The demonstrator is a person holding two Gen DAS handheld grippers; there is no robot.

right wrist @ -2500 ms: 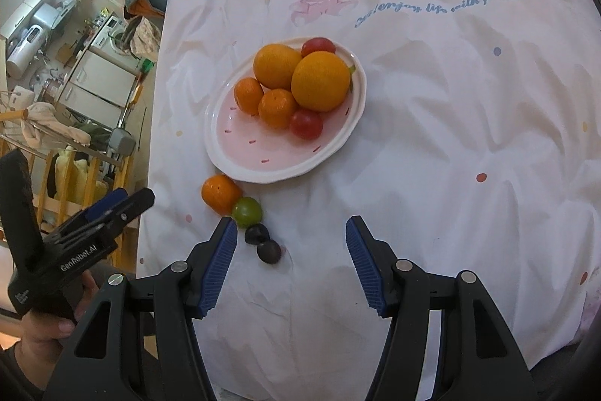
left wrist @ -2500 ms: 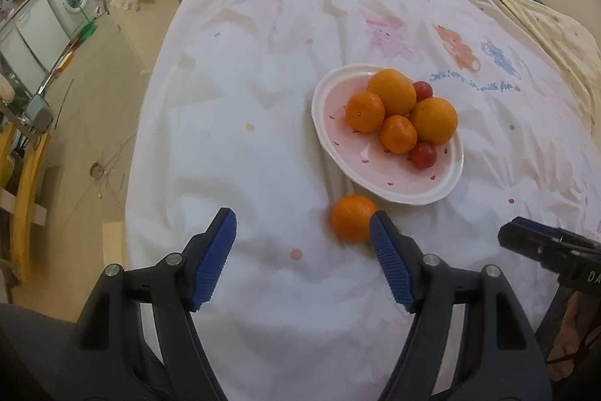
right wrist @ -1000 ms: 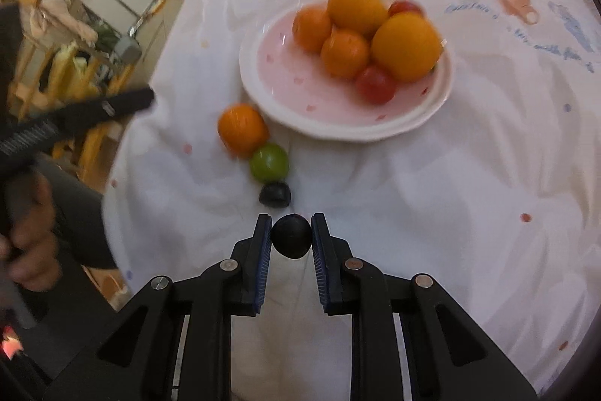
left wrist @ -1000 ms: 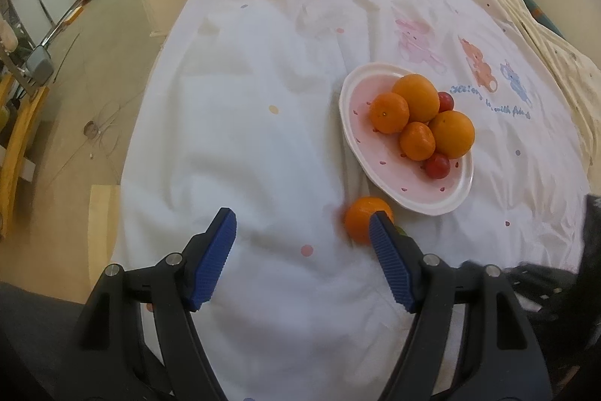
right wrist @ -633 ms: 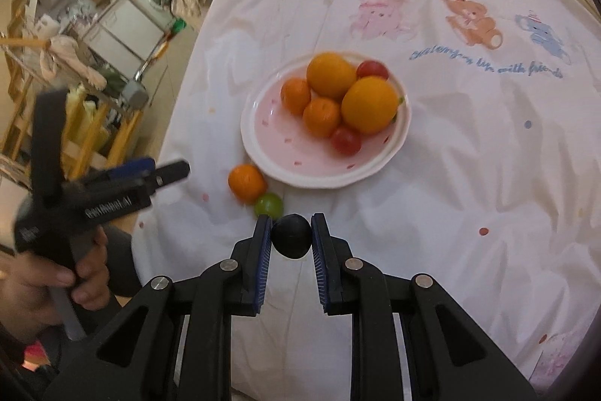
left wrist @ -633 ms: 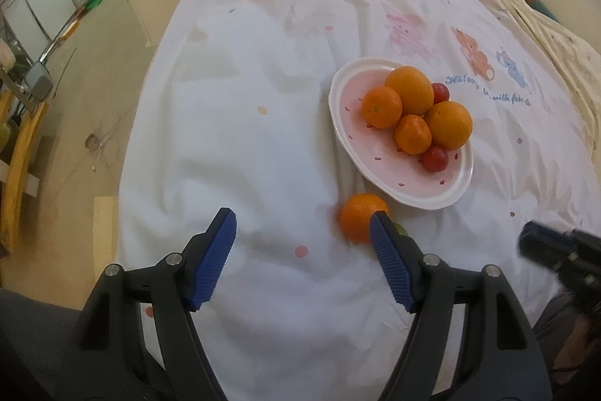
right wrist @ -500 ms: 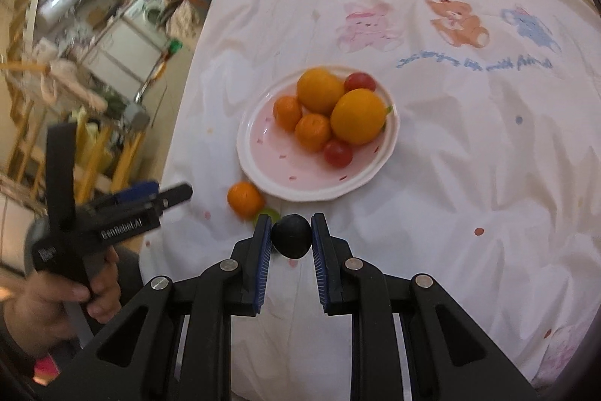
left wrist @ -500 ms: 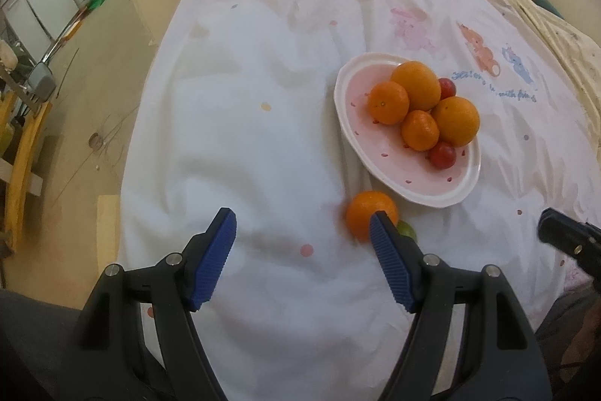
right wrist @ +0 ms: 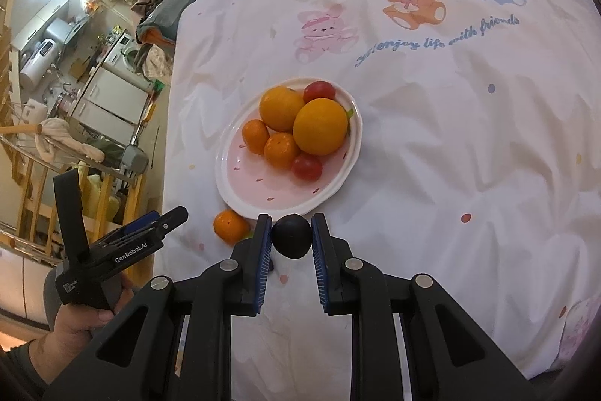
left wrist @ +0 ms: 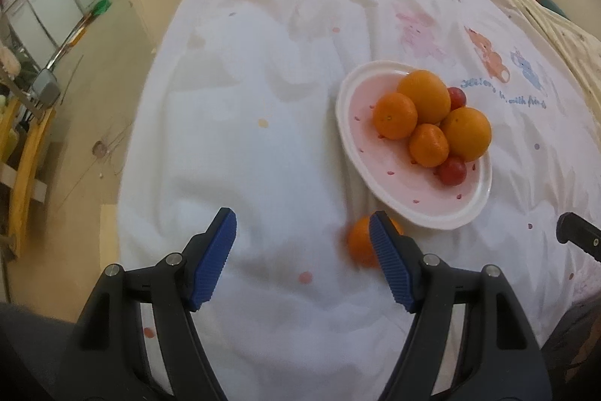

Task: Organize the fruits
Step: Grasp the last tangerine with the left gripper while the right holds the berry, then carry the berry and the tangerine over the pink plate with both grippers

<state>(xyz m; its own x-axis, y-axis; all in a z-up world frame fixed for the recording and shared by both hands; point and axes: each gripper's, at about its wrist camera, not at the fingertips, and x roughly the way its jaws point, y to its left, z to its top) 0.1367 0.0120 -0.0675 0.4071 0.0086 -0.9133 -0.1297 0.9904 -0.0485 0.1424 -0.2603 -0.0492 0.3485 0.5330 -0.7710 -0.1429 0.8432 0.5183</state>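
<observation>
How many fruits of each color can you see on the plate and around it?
Orange: 5, namely four on the plate and one tangerine on the cloth beside it.
Red: 2, both tomatoes on the plate.
Dark: 1, the plum pinched in the right hand-held gripper.
Green: 1 sliver, mostly hidden.
Total: 9

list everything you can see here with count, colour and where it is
plate: 1, pink with white rim, on the sheet
large oranges: 2, orange, far side of plate
mandarins: 2, orange, on plate beside the large oranges
cherry tomatoes: 2, red, one at each end of the pile
loose mandarin: 1, orange, on sheet just off the plate's near rim
dark fruit: 1, near black, gripped in right claw
sheet: 1, white with cartoon animals
left claw: open, empty
right claw: shut on dark fruit
</observation>
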